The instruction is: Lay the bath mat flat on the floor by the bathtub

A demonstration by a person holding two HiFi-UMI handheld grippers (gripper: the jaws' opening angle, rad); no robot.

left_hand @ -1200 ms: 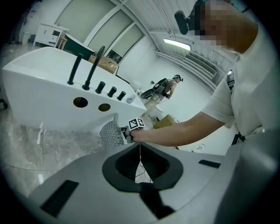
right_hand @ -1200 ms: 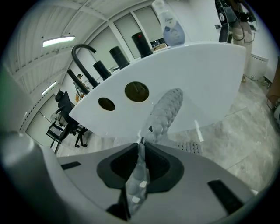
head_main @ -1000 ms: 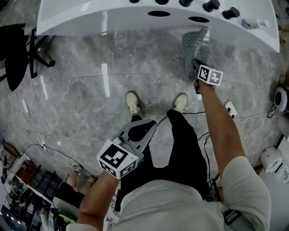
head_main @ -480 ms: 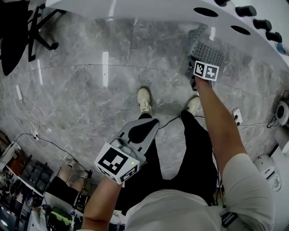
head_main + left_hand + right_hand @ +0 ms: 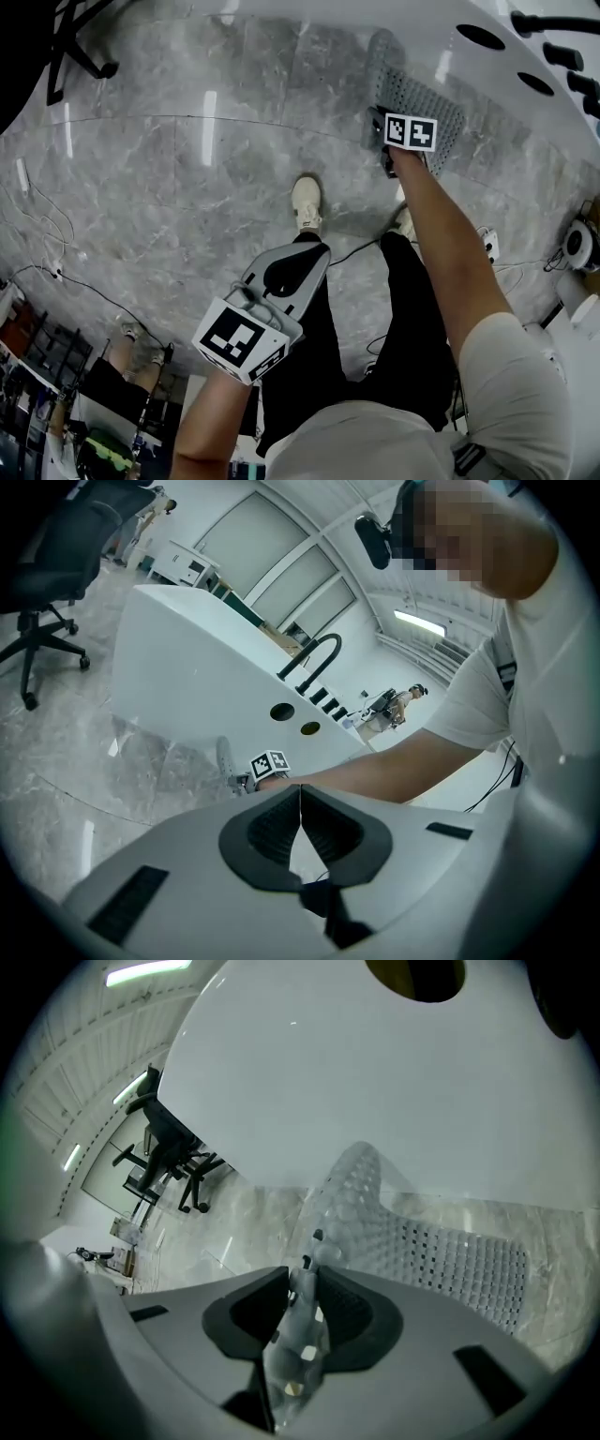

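Note:
The grey perforated bath mat [image 5: 424, 98] hangs partly unfolded over the marble floor next to the white bathtub [image 5: 525, 56]. My right gripper [image 5: 386, 157] is shut on one edge of the bath mat [image 5: 441, 1251], which spreads out ahead of its jaws with one corner curling up. My left gripper [image 5: 298, 270] is held back near my legs, away from the mat, jaws closed together on nothing. In the left gripper view, the left gripper [image 5: 300, 803] points toward the tub [image 5: 187, 686].
A black office chair [image 5: 56, 47] stands at the far left. Cables and a power strip [image 5: 487, 246] lie on the floor at right. My shoes [image 5: 306, 202] stand close to the mat. Cluttered shelves [image 5: 37, 375] sit at lower left.
My right gripper has carried the mat left and lower along the tub, and the mat has opened out wider. The left gripper has stayed near my legs.

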